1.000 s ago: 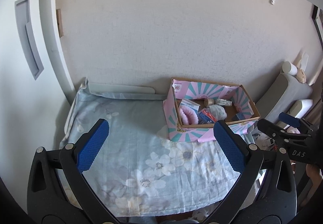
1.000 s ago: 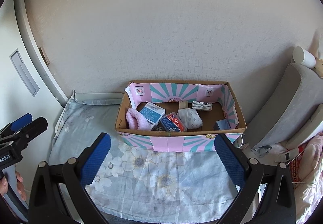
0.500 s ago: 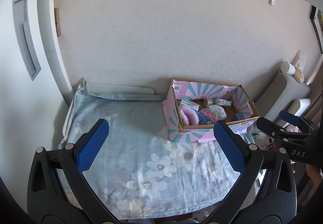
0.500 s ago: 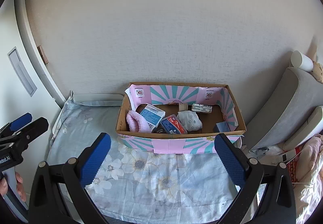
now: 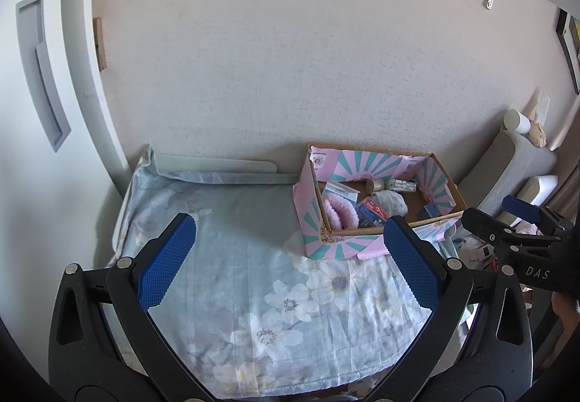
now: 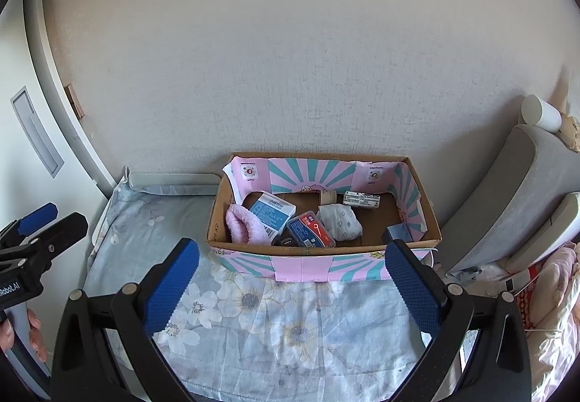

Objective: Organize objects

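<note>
Objects for organizing all sit inside the pink-and-teal cardboard box (image 6: pixel 322 264), which stands on the floral bedsheet (image 6: pixel 282 322) against the wall: a fluffy pink sock (image 6: pixel 242 225), a blue-and-white packet (image 6: pixel 272 210), a red-and-blue case (image 6: pixel 311 230), a white patterned pouch (image 6: pixel 340 218), a small labelled tube (image 6: pixel 361 199) and a little blue box (image 6: pixel 397 232) in the near right corner. Nothing loose shows on the sheet outside the box, so this could be a gathered-up finish or a box waiting to be emptied and sorted; the pictures do not settle which.

The right gripper (image 6: pixel 291 268) hovers with its jaws spread wide and empty, and the box lies straight ahead of it, its long axis running across the jaws from left to right. The left gripper (image 5: pixel 288 242), also wide and empty, faces bare sheet, with the box ahead and off to its right. By my reading the right hand is the nearer and better lined up for any reach into the box.
</note>
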`<state>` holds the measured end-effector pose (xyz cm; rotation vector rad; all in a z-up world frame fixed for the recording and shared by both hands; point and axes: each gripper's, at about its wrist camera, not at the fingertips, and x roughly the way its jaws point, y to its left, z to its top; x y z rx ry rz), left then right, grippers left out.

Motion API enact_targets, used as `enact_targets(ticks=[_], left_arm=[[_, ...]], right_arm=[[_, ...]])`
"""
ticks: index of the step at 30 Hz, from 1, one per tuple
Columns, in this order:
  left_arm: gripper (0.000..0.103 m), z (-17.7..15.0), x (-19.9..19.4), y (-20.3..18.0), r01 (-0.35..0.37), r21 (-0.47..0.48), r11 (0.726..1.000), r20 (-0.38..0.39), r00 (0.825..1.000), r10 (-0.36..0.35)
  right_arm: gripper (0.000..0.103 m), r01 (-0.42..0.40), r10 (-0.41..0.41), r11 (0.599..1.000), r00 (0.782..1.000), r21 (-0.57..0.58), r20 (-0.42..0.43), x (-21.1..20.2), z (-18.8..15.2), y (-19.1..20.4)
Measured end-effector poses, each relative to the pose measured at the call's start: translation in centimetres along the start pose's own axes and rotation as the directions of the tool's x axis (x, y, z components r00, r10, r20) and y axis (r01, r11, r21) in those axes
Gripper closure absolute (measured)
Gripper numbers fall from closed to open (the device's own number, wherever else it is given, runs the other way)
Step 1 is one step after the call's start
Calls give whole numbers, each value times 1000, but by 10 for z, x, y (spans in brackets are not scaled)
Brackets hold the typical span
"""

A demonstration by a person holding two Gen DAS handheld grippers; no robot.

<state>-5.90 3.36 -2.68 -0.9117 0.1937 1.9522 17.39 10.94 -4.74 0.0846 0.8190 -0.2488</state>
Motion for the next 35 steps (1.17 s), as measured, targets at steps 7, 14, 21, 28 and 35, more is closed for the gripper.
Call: enact_targets(ticks=[7, 14, 21, 28, 35], left_arm=[[0, 0, 0, -1, -1, 18, 1000, 0, 1000, 1], [0, -2, -2, -2, -29, 33, 999, 14, 999, 29], [0, -3, -15, -5, -89, 43, 995, 92, 992, 84], [0, -2, -17, -5, -97, 32, 995, 105, 990, 93], [0, 2, -18, -1, -94, 22, 995, 121, 989, 90]], right_arm=[[1, -2, 2, 1000, 1000, 4, 0, 2, 1, 1], [1, -1, 1, 1000, 1000, 3, 0, 2, 2, 1], [1, 0, 0, 1000, 1000, 0, 7, 0, 3, 3], [1, 7, -7, 1000, 1000, -7, 14, -1, 5, 3], [1, 14, -14, 1000, 1000, -4, 15, 0, 6, 1]])
